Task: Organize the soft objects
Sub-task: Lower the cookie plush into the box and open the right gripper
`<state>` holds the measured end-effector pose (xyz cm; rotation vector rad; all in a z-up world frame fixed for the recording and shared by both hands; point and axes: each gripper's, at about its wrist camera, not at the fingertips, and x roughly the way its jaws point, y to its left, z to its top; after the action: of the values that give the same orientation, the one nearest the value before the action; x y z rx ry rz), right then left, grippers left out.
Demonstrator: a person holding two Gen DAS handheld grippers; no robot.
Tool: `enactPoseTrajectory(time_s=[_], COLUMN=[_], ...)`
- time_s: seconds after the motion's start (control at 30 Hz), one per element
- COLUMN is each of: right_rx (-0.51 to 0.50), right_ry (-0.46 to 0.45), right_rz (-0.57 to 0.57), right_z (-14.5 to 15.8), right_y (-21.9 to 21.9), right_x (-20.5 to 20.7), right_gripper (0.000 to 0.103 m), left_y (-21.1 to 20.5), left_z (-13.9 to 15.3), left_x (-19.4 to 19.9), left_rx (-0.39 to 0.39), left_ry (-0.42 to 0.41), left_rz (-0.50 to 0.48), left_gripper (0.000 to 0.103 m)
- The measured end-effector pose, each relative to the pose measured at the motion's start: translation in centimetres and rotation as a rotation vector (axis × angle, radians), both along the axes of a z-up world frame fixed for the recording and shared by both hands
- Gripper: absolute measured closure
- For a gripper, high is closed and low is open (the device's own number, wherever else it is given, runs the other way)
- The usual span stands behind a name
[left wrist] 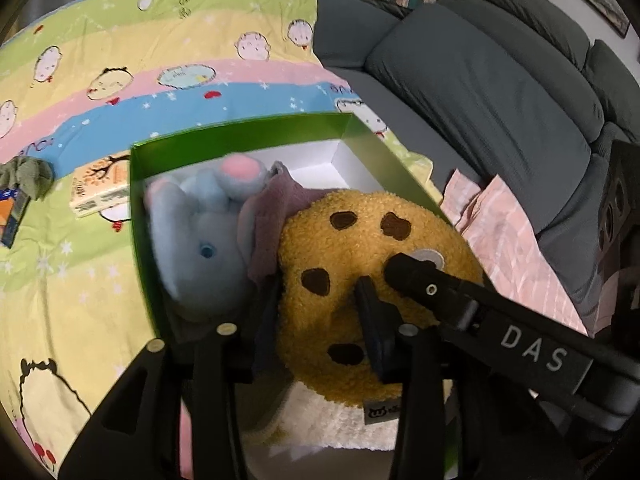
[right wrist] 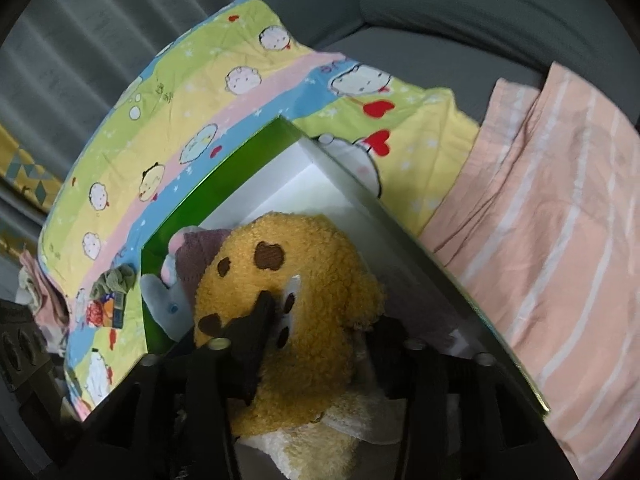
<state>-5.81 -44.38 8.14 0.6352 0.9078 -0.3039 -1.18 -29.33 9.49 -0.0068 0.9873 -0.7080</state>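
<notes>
A tan cookie plush (left wrist: 360,248) with brown chips lies in a green box (left wrist: 240,136) that is white inside, on top of a white fluffy item (left wrist: 320,412). Beside it in the box are a blue elephant plush (left wrist: 200,248) and a mauve cloth (left wrist: 272,208). My left gripper (left wrist: 318,304) stands open astride the cookie's left part. One finger is down between cookie and elephant, and the other rests on the cookie's face. My right gripper (right wrist: 324,316) is open too, with the cookie plush (right wrist: 312,264) bulging between its fingers. Its black finger (left wrist: 404,270) reaches in from the right.
The box sits on a cartoon-print quilt (left wrist: 120,80) spread over a grey sofa (left wrist: 480,80). On the quilt to the left lie a book (left wrist: 100,192), a grey-green cloth (left wrist: 28,176) and a blue packet (left wrist: 12,216). A pink striped cloth (right wrist: 540,220) lies right of the box.
</notes>
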Motion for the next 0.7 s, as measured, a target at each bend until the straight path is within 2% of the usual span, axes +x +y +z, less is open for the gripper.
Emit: enactPoseTrajectory(time_s=[0.07, 0.13, 0.23, 0.33, 0.43, 0.7], right_rx=[-0.028, -0.034, -0.045, -0.082, -0.105, -0.142], right_ry=[-0.016, -0.051, -0.107, -0.148, -0.185, -0.205], right_rz=[-0.021, -0.034, -0.039, -0.053, -0.064, -0.082], right_z=[0.7, 1.5, 2.7, 3.9, 4.9, 5.9], right_y=[0.1, 0.2, 0.5, 1.0, 1.4, 2.1], right_x=[-0.6, -1.3, -2.2, -3.1, -3.8, -4.6], right_gripper=[0.043, 0.037, 0.026, 0.019, 0.014, 0.013], left_y=[0.6, 1.0, 1.6, 2.2, 3.0, 6.3], left_z=[0.8, 1.6, 3.0, 4.0, 4.8, 5.9], left_x=[-0.5, -1.0, -2.0, -2.8, -3.5, -4.9], left_rx=[-0.041, -0.056, -0.061, -0.051, -0.065, -0.108], left_ry=[-0.009, -0.03, -0.086, -0.12, -0.145, -0.186], left_rz=[-0.012, -0.016, -0.012, 0.006, 0.007, 0.035], left_gripper=[0.056, 0.039, 0.031, 0.021, 0.021, 0.02])
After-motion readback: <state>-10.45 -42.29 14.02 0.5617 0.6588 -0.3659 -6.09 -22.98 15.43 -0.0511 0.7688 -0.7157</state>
